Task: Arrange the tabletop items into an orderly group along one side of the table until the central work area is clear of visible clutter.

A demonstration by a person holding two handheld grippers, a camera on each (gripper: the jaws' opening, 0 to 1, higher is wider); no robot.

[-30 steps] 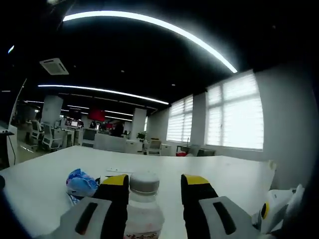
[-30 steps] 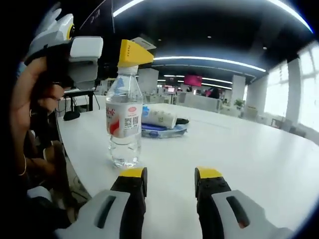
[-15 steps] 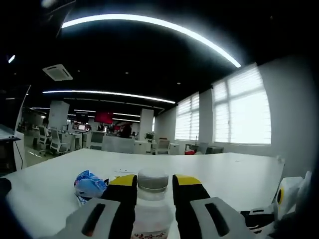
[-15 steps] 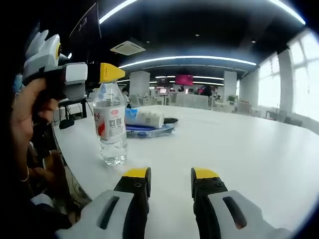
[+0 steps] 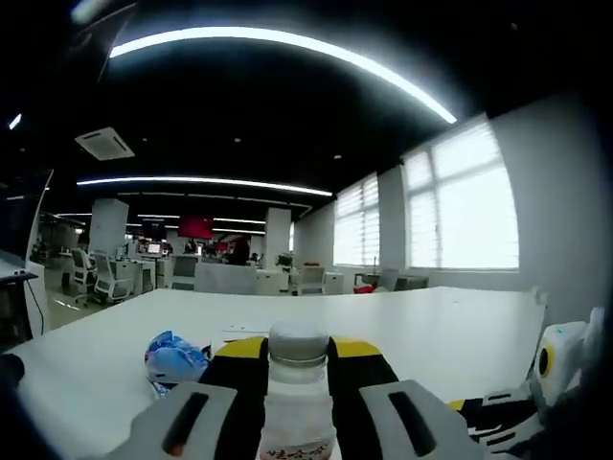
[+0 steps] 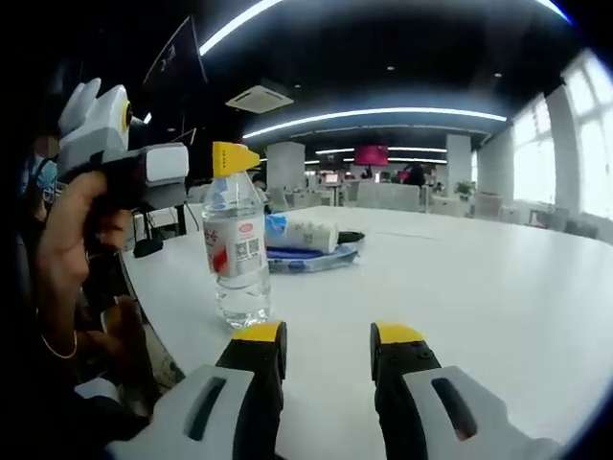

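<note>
- Right gripper view: white table (image 6: 498, 278) spreading broad and bare ahead and to the right; near edge curving down the left side, close beside the water bottle (image 6: 239, 251).
- Bottle upright near that edge, clear, white label with red patch, ahead-left of the right gripper (image 6: 326, 337) and apart from it.
- Right gripper released, yellow-tipped jaws parted over bare tabletop, nothing between.
- Left gripper (image 6: 230, 161) held in a hand (image 6: 79, 230), reaching in from the left, yellow tips clamped at the bottle's cap and neck.
- Behind the bottle: blue-and-white package (image 6: 305, 233) lying on its side over something flat and blue, well apart from both grippers.
- Left gripper view: left gripper (image 5: 298, 349) clenched on the bottle (image 5: 298, 402), grey cap (image 5: 298, 342) squeezed between the jaws.
- Blue crumpled wrapper (image 5: 175, 358) just left of the jaws; open white tabletop (image 5: 431, 326) beyond, far edge at right near the wall.
</note>
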